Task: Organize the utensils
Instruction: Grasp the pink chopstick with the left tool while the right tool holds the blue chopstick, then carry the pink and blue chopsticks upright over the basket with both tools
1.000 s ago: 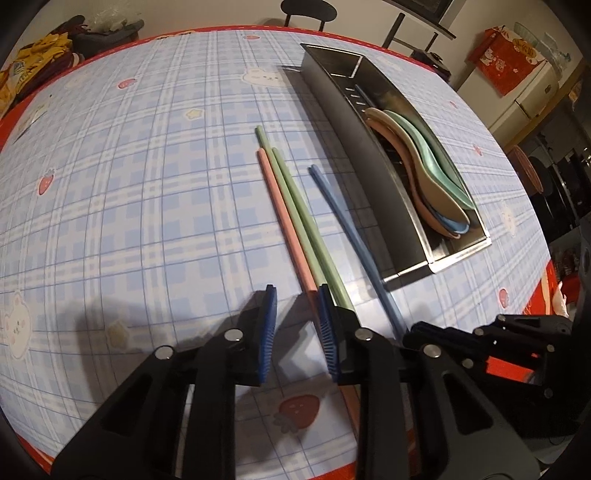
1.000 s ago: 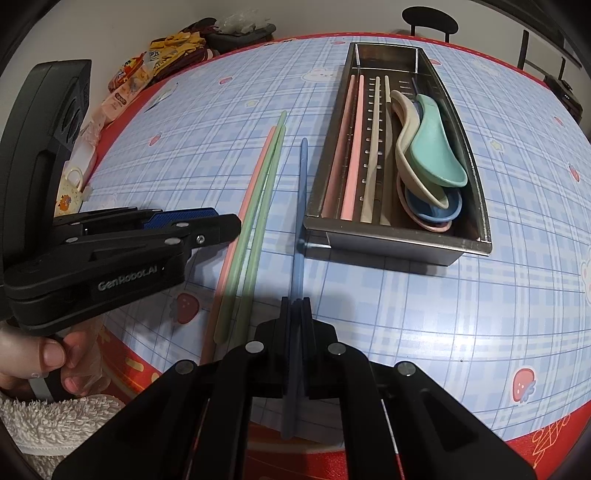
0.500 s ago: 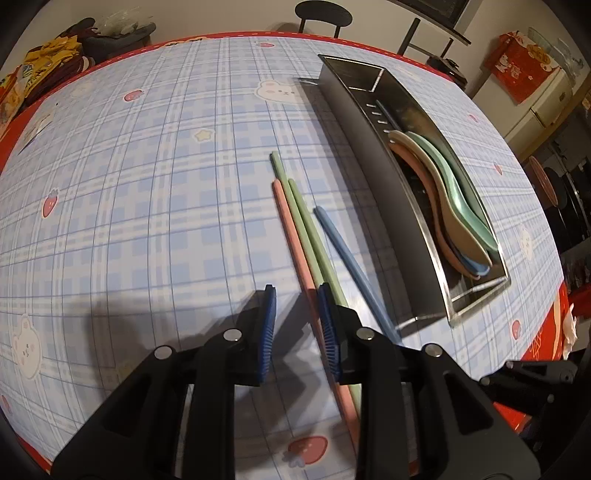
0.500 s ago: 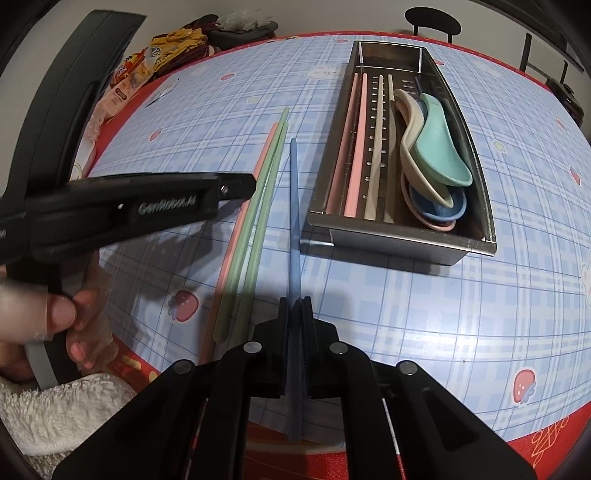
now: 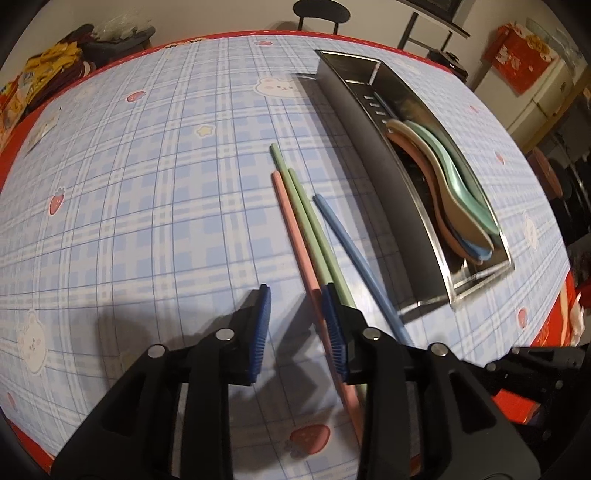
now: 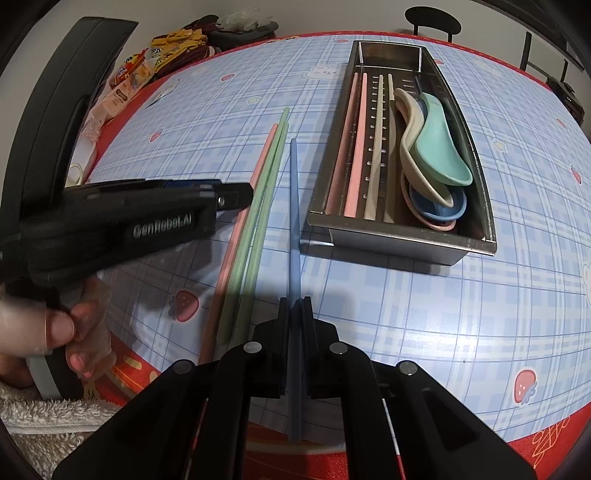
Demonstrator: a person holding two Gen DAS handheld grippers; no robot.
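Note:
My right gripper is shut on a blue chopstick, which points forward just left of the steel utensil tray. It also shows in the left wrist view. A pink chopstick and two green chopsticks lie side by side on the tablecloth. My left gripper is open, low over the near part of the pink chopstick, its right finger over the green ones. The tray holds pink and beige chopsticks and stacked spoons.
The blue plaid tablecloth has a red border at the near edge. Snack packets and clothes lie at the far left. A white towel lies below the left hand. A chair stands beyond the table.
My left gripper has moved forward along the pink and green chopsticks, still open. My right gripper holds the blue chopstick, whose tip has swung slightly left and lifted.

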